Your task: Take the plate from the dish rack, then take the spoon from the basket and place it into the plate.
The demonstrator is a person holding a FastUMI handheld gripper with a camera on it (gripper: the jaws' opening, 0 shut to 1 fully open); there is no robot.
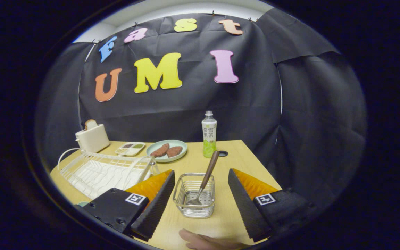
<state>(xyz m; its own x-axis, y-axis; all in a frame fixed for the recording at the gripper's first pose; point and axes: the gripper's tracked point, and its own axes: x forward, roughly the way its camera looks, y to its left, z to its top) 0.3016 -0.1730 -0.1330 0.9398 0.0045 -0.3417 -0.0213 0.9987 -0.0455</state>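
A small wire basket (193, 208) stands on the wooden table between my two fingers. In it leans a spoon (209, 169), its metal bowl down in the basket and its brown handle sticking up and away. My gripper (201, 173) is open, one finger on each side of the basket and neither touching it. The white dish rack (106, 170) lies to the left, just beyond the left finger, and I see no plate in its slots. A pale green sliver (83, 204) peeks out beside the left finger; I cannot tell what it is.
Behind the basket stands a drink bottle (209, 134). A pale green plate (182, 147) with two brown food pieces, a small divided dish (130, 148) and a toaster (92, 138) are at the back left. A person's hand (203, 241) rests at the table's near edge.
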